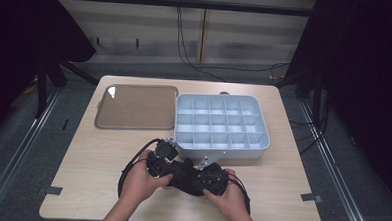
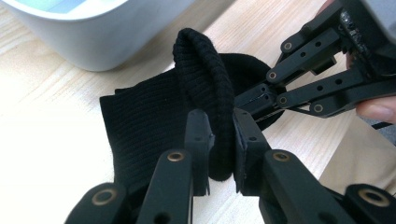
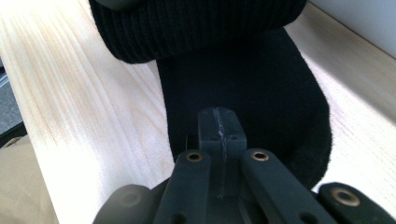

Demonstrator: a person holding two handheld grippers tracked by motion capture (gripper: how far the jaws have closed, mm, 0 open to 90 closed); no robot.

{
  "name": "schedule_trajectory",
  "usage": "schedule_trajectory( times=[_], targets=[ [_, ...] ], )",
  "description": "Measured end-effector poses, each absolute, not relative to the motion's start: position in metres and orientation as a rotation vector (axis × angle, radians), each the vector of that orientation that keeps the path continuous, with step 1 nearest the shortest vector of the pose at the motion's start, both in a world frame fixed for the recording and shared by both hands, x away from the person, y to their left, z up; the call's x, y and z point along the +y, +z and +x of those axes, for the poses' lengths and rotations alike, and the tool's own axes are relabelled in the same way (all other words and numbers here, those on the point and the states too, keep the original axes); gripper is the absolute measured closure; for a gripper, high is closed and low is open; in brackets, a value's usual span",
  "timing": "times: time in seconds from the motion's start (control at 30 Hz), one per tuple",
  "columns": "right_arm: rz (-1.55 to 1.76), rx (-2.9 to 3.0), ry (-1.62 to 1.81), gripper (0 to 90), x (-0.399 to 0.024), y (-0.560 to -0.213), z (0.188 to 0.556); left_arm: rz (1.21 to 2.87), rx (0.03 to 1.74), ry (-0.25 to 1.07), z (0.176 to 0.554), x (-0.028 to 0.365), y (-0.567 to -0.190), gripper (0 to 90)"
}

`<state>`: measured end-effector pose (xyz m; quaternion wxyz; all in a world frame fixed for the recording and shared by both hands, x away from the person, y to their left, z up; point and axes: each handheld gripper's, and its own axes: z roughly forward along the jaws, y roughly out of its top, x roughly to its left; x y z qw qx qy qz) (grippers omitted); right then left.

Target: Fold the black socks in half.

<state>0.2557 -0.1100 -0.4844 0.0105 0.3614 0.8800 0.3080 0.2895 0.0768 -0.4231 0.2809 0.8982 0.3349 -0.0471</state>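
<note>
Handling a soft, light black sock (image 2: 154,126) on the worktop (image 1: 91,181): left gripper (image 2: 223,135) clamping rolled cuff, right gripper (image 3: 219,135) pinching toe.

We see a light wooden table (image 1: 81,160) on a grey floor (image 1: 12,147). Far half: brown tray (image 1: 136,106) at left, just beside a pale blue compartment box (image 1: 222,124) at right, lid off, cells bare. Tape marks (image 1: 310,197) at both near corners; cables (image 1: 186,50) trail behind the table.
</note>
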Motion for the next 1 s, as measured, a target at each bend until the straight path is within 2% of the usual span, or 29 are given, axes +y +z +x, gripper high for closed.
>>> schedule_trajectory(
  times=[0.4,0.6,0.8,1.0],
  targets=[
    [1.063,2.764,0.922,90.0,-0.114,-0.466,0.256,2.413,0.916,-0.149,0.292,0.08,-0.431,78.5],
    [1.073,2.714,0.942,90.0,-0.141,-0.451,0.252,2.412,0.921,-0.147,0.292,0.081,-0.433,78.5],
    [1.133,2.718,0.9,90.0,-0.161,-0.463,0.249,2.417,0.915,-0.146,0.291,0.076,-0.433,78.4],
    [1.158,2.721,0.913,90.0,-0.159,-0.473,0.245,2.421,0.907,-0.156,0.29,0.069,-0.435,77.5]
  ],
)
